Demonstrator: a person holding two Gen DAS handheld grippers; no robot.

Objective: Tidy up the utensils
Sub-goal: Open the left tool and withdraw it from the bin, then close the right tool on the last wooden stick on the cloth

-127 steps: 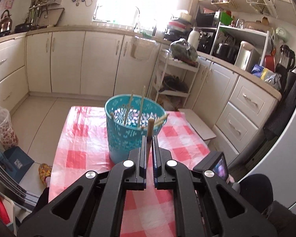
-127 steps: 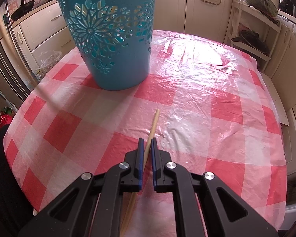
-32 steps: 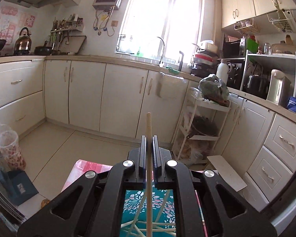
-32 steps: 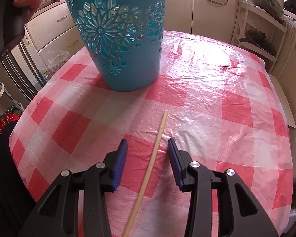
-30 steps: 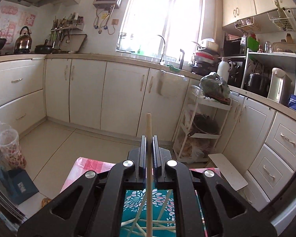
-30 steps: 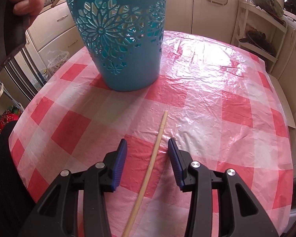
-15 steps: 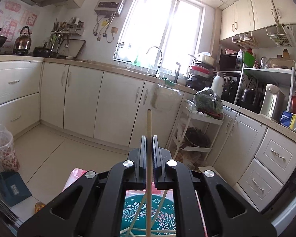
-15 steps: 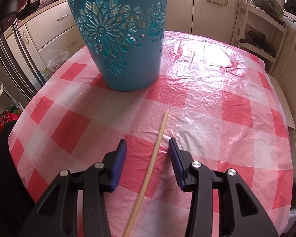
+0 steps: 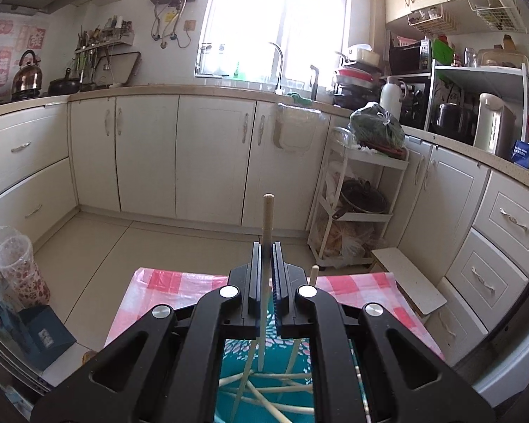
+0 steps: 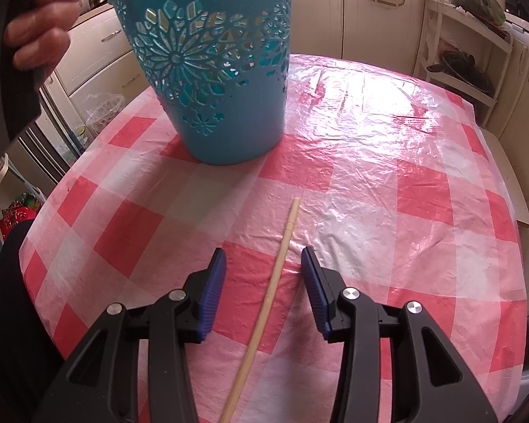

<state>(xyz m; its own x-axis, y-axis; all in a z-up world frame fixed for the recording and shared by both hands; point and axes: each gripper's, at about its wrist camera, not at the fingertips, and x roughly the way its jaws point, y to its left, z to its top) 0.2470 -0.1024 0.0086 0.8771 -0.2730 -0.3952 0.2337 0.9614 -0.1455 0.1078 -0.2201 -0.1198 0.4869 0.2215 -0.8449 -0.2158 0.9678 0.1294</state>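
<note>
While one hand-held gripper (image 9: 266,275) pinches a chopstick (image 9: 267,218), the other (image 10: 263,282) gapes — checked tablecloth (image 10: 388,183), cream cabinets (image 9: 151,151).

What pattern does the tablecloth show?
Red, pink and white checks on the tablecloth, clearest in the right wrist view.

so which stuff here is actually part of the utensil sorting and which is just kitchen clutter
In the job:
- held chopstick
- chopstick on the table
- teal basket
- left gripper
- right gripper

Just lying about:
- kettle
- white trolley
- checked tablecloth

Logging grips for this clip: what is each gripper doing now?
Left gripper: shut on a chopstick over the teal basket.
Right gripper: open, straddling the table chopstick.
</note>
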